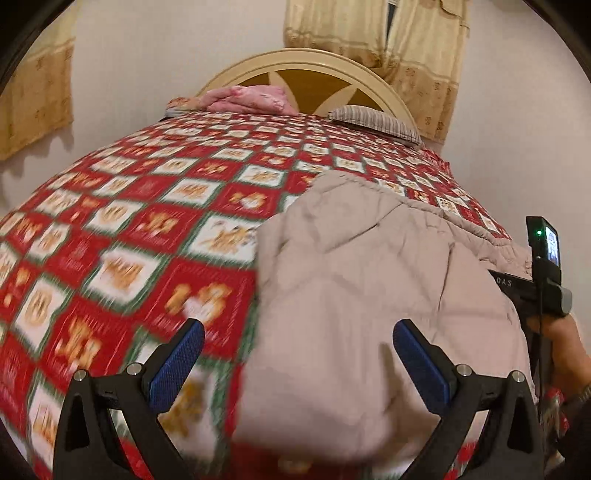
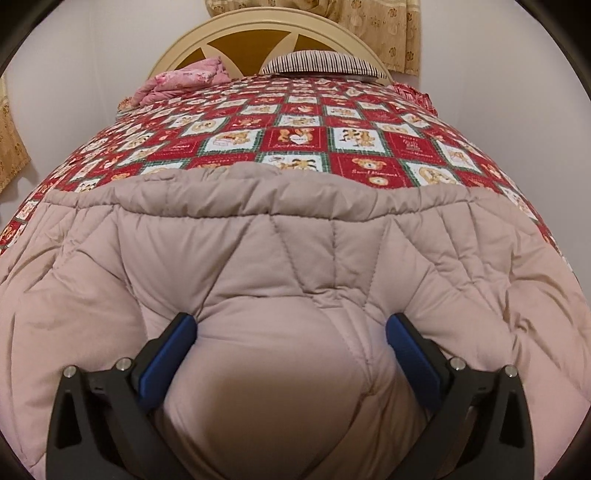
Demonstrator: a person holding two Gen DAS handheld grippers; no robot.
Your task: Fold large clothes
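Observation:
A large beige quilted padded coat (image 2: 295, 258) lies spread on the bed, near its foot end. In the left wrist view the coat (image 1: 369, 288) fills the lower right. My left gripper (image 1: 297, 334) is open, its jaws wide apart above the coat's left edge, holding nothing. My right gripper (image 2: 291, 328) is open, its blue pads either side of a puffy bulge of the coat, close to or touching it. The right gripper's body and the hand holding it show at the right edge of the left wrist view (image 1: 546, 280).
The bed has a red and white teddy-bear patchwork cover (image 2: 295, 140). A pink folded blanket (image 2: 184, 79) and a striped pillow (image 2: 325, 61) lie by the cream headboard (image 2: 266, 29). Curtains (image 1: 406, 44) hang behind; walls flank the bed.

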